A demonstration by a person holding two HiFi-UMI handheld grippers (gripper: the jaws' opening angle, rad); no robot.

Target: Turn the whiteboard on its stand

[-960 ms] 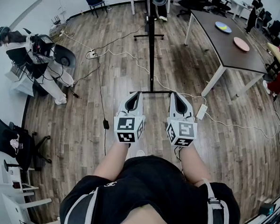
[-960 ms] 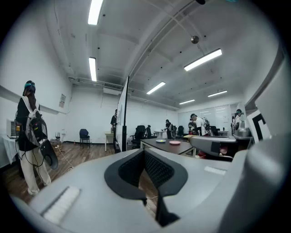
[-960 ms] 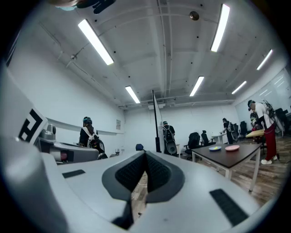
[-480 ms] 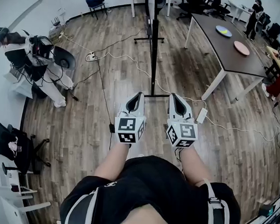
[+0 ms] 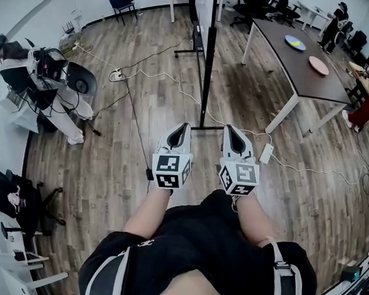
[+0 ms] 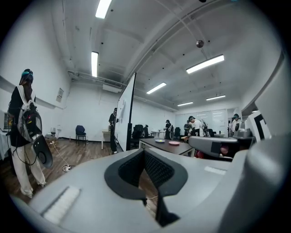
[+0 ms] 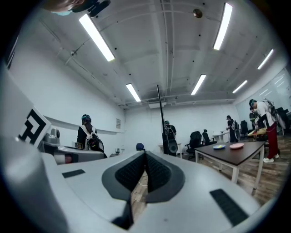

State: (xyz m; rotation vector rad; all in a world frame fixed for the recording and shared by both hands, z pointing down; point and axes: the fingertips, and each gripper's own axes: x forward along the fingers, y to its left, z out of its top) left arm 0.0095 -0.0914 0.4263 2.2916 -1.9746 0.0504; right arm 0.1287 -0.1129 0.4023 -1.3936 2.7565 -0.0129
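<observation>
The whiteboard [image 5: 209,58] stands edge-on ahead of me in the head view, a thin dark upright line on a black stand whose near foot [image 5: 201,127] rests on the wood floor. My left gripper [image 5: 181,127] and right gripper [image 5: 230,128] are held side by side just short of that foot, one on each side of it, touching nothing. Both are shut with nothing between the pads. The left gripper view shows the whiteboard [image 6: 128,113] at a slant beyond the left gripper [image 6: 144,153]. In the right gripper view the whiteboard [image 7: 161,113] is a thin pole past the right gripper [image 7: 145,155].
A brown table [image 5: 313,80] with two plates stands to the right. Cables [image 5: 136,119] and a power strip [image 5: 118,75] lie on the floor around the stand, and a white adapter [image 5: 265,153] by my right gripper. A person [image 5: 48,82] stands at left, an office chair [image 5: 7,189] nearer.
I have come closer to the whiteboard stand: its near foot now sits right in front of the fingertips. Both grippers keep their pose and stay shut.
</observation>
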